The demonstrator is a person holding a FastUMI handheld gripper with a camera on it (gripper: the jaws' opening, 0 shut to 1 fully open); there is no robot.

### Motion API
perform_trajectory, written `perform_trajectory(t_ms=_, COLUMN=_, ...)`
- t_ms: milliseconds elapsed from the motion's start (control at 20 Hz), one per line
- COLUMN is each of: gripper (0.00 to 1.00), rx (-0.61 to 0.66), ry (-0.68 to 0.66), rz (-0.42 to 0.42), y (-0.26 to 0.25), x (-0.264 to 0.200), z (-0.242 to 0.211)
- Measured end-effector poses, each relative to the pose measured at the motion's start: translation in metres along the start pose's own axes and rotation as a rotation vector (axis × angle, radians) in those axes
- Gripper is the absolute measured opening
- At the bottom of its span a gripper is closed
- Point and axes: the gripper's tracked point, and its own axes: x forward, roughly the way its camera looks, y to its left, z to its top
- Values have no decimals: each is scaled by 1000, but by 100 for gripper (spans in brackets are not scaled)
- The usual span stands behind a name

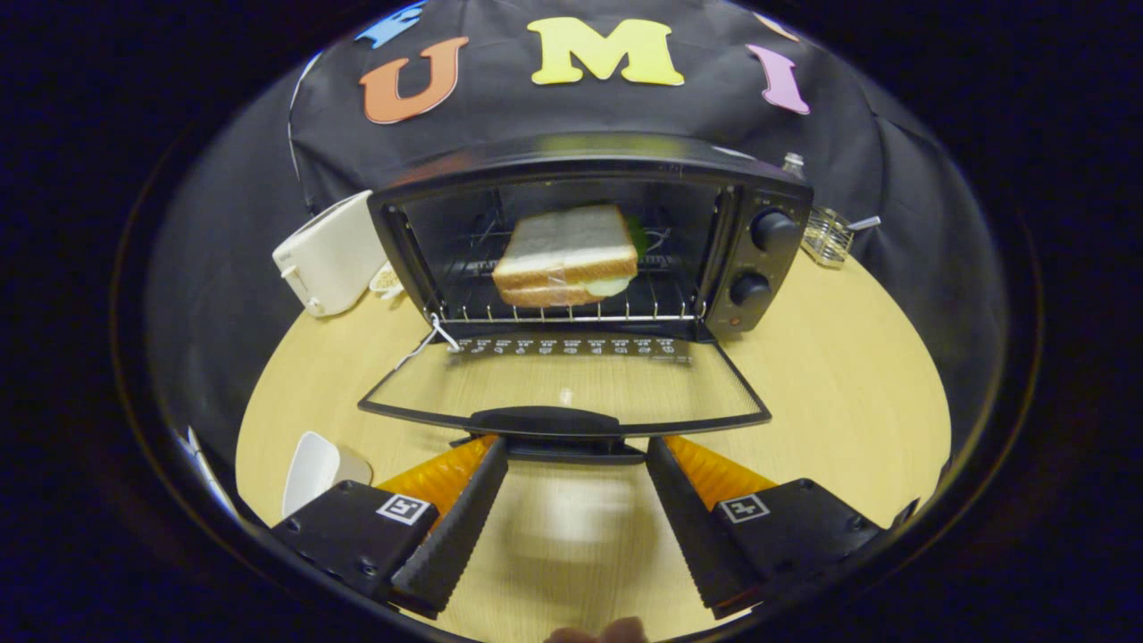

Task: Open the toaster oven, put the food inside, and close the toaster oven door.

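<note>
Resting on the wire rack (571, 314) inside the toaster oven (759, 192) is the sandwich (564, 257). Door (564, 393) is folded down flat over the wooden table (830, 357) — its handle (546, 421) seen just at the fingertips. Gripper (576, 446) is spread wide, nothing clamped. White toaster (329, 254) noted beside the oven.

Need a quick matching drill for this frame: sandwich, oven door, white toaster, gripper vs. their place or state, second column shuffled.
Things:
1. sandwich
2. oven door
3. white toaster
4. gripper

Places or states:
A. folded down flat, handle toward the fingers
B. open, fingertips at the door handle
C. on the rack inside the toaster oven
D. on the table beside the oven

Pairs: 1-C, 2-A, 3-D, 4-B
</note>
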Motion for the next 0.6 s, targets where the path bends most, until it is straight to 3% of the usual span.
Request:
perform_trajectory(t_ms=400, gripper=100, rx=-17, ry=-215, rz=-19, y=6, x=-25, z=124)
perform_trajectory(t_ms=600, gripper=100, rx=-17, ry=-346, rz=-16, y=16, x=-68, z=186)
